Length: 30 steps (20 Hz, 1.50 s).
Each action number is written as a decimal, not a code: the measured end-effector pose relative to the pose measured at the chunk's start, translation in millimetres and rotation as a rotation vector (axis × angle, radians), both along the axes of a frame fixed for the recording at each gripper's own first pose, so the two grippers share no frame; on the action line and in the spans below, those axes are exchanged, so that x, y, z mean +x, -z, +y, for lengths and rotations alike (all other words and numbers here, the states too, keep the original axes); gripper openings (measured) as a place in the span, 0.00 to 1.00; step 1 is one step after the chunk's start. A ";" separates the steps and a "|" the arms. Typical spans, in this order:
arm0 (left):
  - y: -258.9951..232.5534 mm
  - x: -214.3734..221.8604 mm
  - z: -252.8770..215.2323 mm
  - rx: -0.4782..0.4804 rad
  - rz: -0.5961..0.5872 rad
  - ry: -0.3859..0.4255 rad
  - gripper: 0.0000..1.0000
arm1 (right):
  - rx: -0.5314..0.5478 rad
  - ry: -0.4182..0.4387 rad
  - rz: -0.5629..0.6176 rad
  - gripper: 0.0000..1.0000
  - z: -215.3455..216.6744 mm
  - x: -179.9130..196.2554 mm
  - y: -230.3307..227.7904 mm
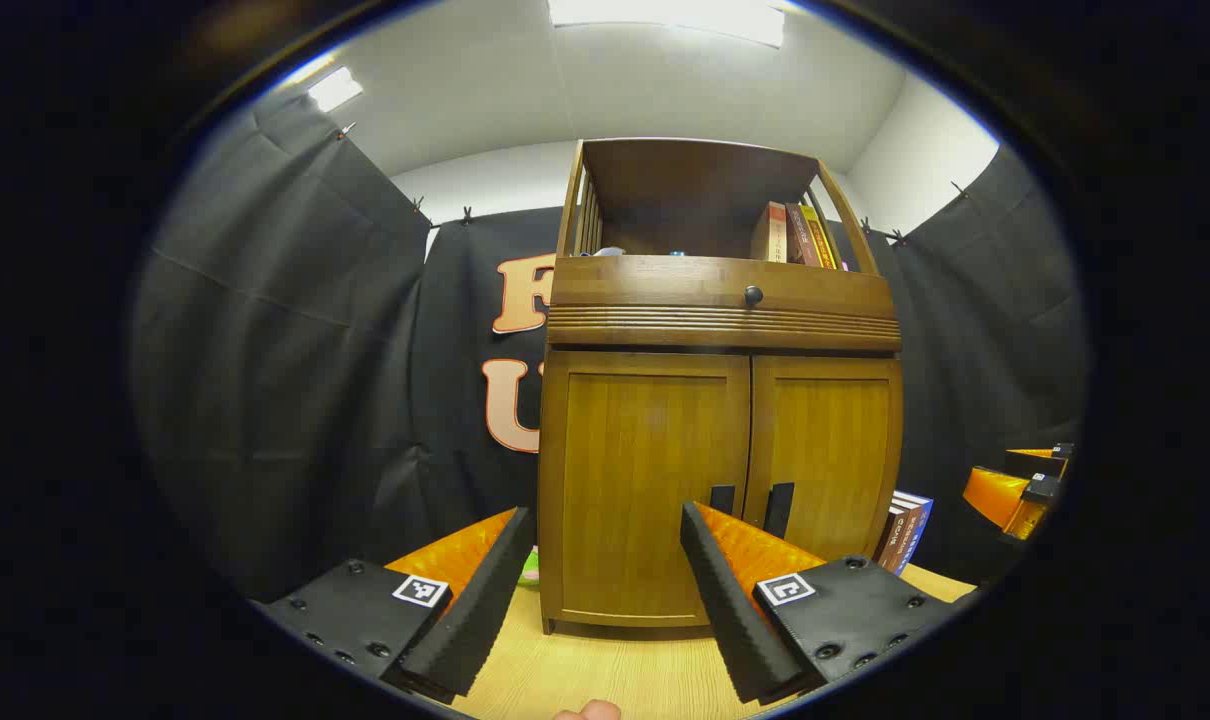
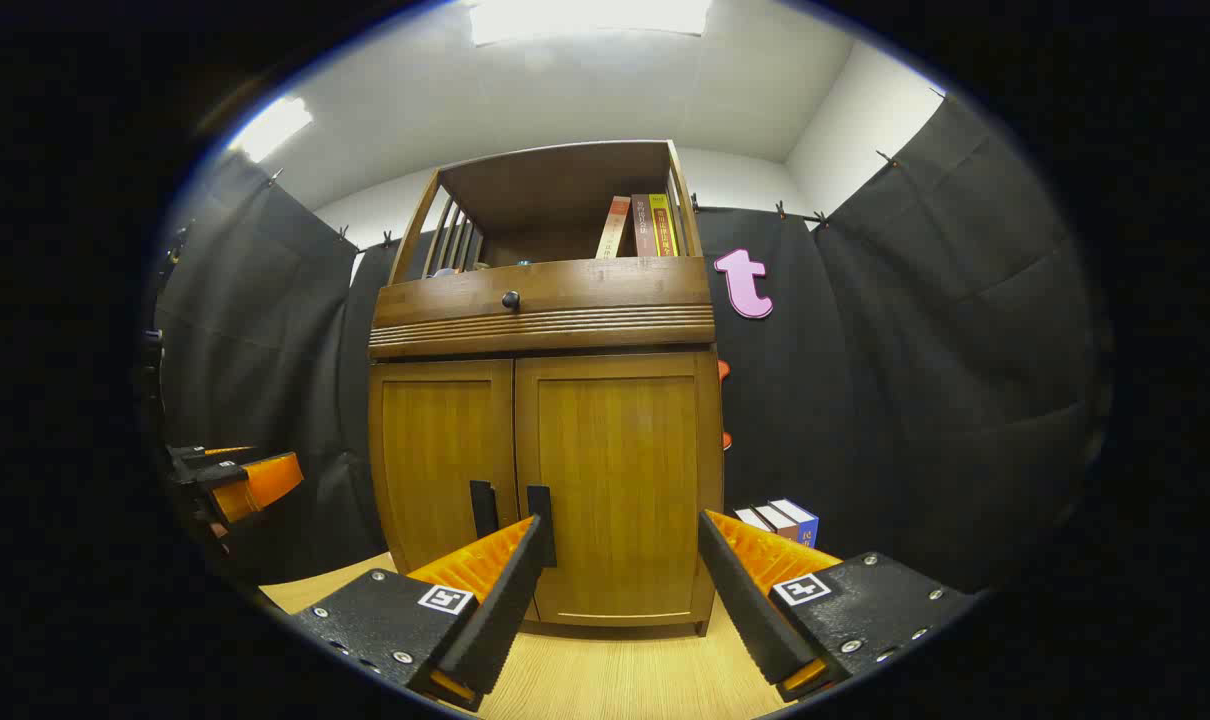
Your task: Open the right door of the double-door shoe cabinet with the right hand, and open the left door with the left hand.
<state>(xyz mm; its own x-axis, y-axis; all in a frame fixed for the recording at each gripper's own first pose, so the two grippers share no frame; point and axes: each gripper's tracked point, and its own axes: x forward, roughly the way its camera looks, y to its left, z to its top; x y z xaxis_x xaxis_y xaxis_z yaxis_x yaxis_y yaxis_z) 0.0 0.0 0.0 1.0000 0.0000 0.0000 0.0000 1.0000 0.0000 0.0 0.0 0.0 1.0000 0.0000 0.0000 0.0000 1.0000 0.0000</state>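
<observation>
Black cloth walls enclose the booth under a white ceiling with bright light panels. From the left gripper view, a pale wooden tabletop (image 1: 605, 670) runs forward to a shoe cabinet (image 1: 720, 400) of brown wood standing upright on it, taller than wide. Its left door (image 1: 645, 480) and right door (image 1: 830, 460) are both closed, meeting at a vertical seam with two dark upright handles (image 1: 723, 497) just beside that seam. Above the doors is a drawer front with a small round knob (image 1: 753, 295), and above that an open shelf holding books (image 1: 795, 235) leaning at its right end. More books (image 1: 905, 525) stand on the tabletop just right of the cabinet. The left gripper (image 1: 605, 570) is spread wide, holding nothing, short of the left door. The right gripper (image 1: 1020, 490) shows at the far right edge; its spread cannot be judged there.

From the right gripper view, the same cabinet (image 2: 545, 420) faces the camera, doors closed and handles (image 2: 540, 505) vertical. Shelf books (image 2: 640, 225) lean above, and the other books (image 2: 780, 520) stand at the cabinet's right foot. The right gripper (image 2: 620, 580) is spread wide and empty before the right door (image 2: 620, 470). The left gripper (image 2: 235, 480) appears far left.
</observation>
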 end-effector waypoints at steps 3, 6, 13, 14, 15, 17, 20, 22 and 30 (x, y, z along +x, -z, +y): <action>-0.6 0.0 0.9 0.000 -0.005 -0.001 0.96 | 0.000 0.002 -0.001 0.93 -0.7 -0.5 -0.2; 0.1 0.7 2.4 0.017 -0.007 -0.004 0.94 | -0.003 0.004 0.000 0.93 -1.2 -2.2 0.0; 2.3 -2.2 5.0 0.013 -0.003 -0.007 0.96 | -0.005 0.005 0.004 0.93 -0.3 -2.4 1.7; 2.1 -1.3 5.2 0.013 -0.004 -0.007 0.95 | -0.005 0.004 0.004 0.93 0.0 -2.5 1.8; 1.6 -2.3 5.6 0.010 -0.007 -0.007 0.95 | -0.006 0.003 0.005 0.93 0.6 -2.3 2.6; 1.8 -2.0 5.8 0.007 -0.007 -0.007 0.96 | -0.008 0.002 0.006 0.93 2.0 -1.5 3.0; 1.8 0.7 8.2 0.006 -0.006 -0.010 0.94 | -0.008 -0.002 0.007 0.93 3.1 0.4 4.0; 4.0 1.9 8.2 0.001 -0.004 -0.010 0.94 | -0.003 -0.007 0.010 0.93 5.3 1.9 4.6; 13.1 5.7 12.1 -0.026 -0.002 -0.013 0.99 | 0.089 -0.054 0.011 0.93 17.4 21.4 5.7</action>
<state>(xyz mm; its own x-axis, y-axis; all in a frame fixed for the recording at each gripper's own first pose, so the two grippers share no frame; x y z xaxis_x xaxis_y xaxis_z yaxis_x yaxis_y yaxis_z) 5.7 12.1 -13.1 0.9999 0.0135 0.0020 -0.0134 0.9996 -0.0256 21.4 17.4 -5.7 0.9985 0.0541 -0.0086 -0.0531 0.9946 0.0896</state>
